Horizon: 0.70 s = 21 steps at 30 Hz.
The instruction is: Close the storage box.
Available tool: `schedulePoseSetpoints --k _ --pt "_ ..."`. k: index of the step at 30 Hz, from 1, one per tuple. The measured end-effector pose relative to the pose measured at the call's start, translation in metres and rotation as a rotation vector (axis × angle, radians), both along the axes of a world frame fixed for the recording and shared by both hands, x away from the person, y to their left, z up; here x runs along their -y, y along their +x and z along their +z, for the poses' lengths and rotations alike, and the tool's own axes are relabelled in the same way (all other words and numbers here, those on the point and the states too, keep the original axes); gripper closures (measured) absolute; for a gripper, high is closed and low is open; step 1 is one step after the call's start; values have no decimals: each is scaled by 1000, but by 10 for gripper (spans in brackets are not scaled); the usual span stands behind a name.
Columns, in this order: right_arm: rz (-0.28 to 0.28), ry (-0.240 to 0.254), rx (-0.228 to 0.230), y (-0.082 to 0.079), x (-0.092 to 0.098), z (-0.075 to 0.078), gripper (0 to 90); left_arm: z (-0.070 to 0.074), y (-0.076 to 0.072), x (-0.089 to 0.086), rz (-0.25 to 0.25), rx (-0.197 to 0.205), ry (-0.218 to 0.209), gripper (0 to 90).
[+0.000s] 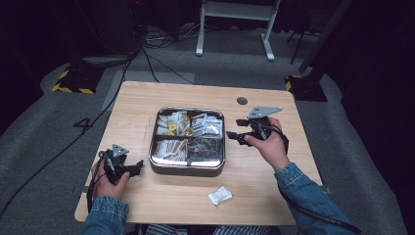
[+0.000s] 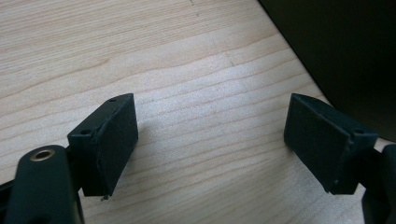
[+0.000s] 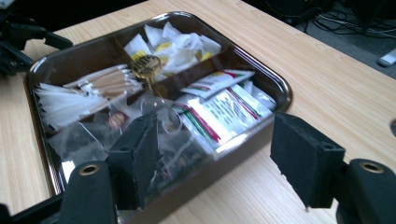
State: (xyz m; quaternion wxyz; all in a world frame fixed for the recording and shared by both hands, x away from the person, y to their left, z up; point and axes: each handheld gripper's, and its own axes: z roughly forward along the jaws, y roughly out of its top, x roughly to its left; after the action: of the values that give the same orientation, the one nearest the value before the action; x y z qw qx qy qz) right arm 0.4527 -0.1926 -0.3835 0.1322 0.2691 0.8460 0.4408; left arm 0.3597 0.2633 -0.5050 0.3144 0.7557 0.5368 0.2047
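We hold the right tongs (image 1: 238, 129) open and empty just beside the tray (image 1: 187, 168) of packets. Our left tongs (image 1: 138, 166) rest open on the surface (image 1: 137, 103), left of the tray. One white packet (image 1: 220, 195) lies near the front edge.

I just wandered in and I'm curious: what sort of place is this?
Probably a lab or recording studio: a lone wooden table on grey carpet, cables trailing over the floor, dark surroundings, and a person working a handheld gripper beside a sachet tray.

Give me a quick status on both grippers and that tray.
Left gripper open, empty, over bare table. Right gripper open, empty, beside the tray. Tray full of packets; one loose packet on the table. Nothing in the way.
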Motion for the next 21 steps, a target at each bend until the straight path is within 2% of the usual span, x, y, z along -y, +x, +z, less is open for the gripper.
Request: schedulePoseSetpoints --k 11,21 --pt "-82 16 -33 -4 45 -14 321 0 0 0 -2 -1 -1 177" --pt "-141 11 -65 -9 75 -29 305 0 3 1 -10 -5 0 153"
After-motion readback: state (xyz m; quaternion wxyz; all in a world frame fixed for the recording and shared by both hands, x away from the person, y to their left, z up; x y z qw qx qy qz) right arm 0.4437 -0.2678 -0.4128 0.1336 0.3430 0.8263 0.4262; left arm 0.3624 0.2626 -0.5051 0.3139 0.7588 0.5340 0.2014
